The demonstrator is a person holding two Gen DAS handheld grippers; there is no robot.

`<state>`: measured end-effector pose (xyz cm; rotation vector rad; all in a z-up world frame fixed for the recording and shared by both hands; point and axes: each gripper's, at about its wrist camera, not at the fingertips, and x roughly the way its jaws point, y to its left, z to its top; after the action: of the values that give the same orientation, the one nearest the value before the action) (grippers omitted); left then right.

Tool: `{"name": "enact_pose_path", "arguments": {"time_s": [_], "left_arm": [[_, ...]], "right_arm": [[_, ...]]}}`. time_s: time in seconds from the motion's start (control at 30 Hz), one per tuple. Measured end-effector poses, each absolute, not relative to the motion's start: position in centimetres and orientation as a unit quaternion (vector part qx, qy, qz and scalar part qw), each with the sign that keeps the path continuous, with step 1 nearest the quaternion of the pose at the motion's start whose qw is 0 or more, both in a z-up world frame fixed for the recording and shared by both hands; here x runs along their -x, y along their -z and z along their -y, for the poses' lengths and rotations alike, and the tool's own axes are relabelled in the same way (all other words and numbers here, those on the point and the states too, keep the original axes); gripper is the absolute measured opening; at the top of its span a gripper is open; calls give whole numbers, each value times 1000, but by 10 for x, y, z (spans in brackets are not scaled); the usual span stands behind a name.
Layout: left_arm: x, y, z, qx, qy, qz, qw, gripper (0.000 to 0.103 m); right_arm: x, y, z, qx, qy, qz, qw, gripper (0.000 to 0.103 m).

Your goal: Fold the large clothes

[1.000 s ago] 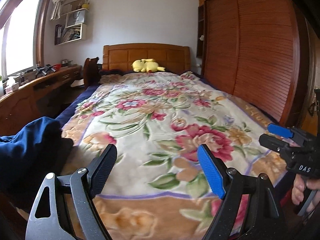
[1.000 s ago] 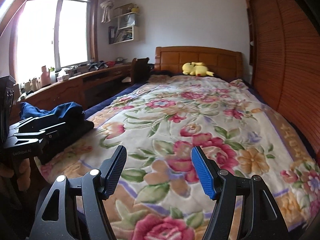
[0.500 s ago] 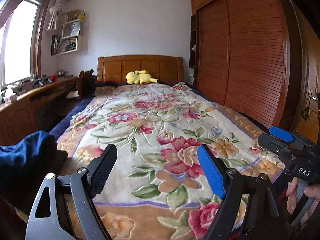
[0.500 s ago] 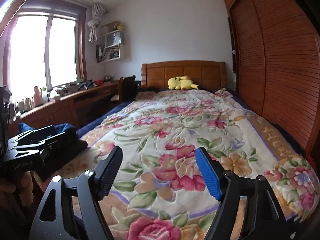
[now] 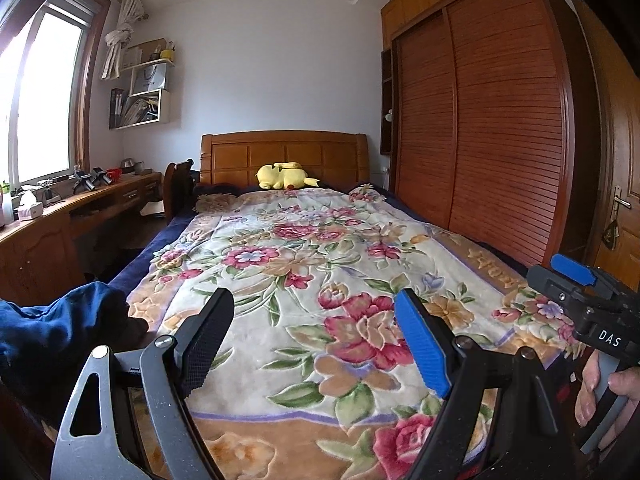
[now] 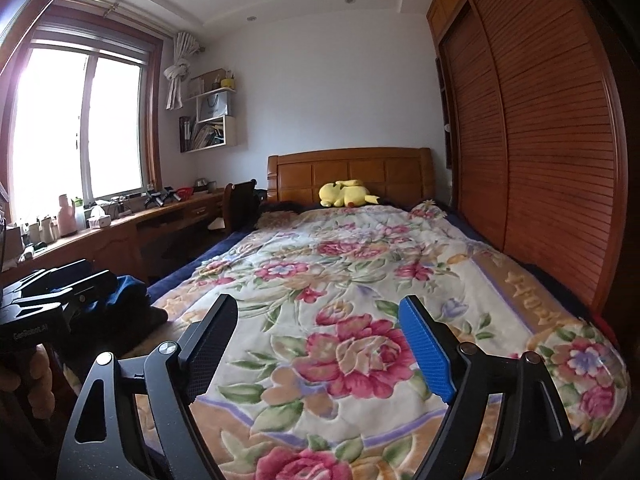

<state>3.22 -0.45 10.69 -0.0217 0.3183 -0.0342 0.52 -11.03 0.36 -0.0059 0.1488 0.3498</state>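
Observation:
A crumpled dark blue garment (image 5: 52,328) lies in a heap at the left foot corner of the bed, partly under a dark piece. The same blue garment (image 6: 128,288) shows in the right wrist view behind the left gripper's body (image 6: 52,292). My left gripper (image 5: 312,300) stands open over the floral blanket (image 5: 320,248), with nothing between its fingers. My right gripper (image 6: 316,304) hovers over the blanket's foot end (image 6: 360,264); its jaws are opening and hold nothing. A hand (image 5: 608,392) holds the right gripper's handle at the right edge.
A wardrobe with slatted sliding doors (image 5: 500,140) runs along the bed's right side. A wooden desk (image 5: 60,216) with small items stands under the window at the left, with a chair (image 5: 178,188) beside it. A yellow plush toy (image 5: 282,176) rests against the headboard.
Both views have tilted upward, so more wall and ceiling show and the bed sits lower. The right gripper's jaws have spread wider. The left jaws kept their width.

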Motion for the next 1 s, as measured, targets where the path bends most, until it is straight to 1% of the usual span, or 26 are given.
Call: {"name": "enact_pose_path", "arguments": {"time_s": [1.0], "left_arm": [[-29, -99, -3, 11, 2, -164, 986, 83]], "right_arm": [[-24, -2, 126, 16, -179, -79, 981, 84]]}}
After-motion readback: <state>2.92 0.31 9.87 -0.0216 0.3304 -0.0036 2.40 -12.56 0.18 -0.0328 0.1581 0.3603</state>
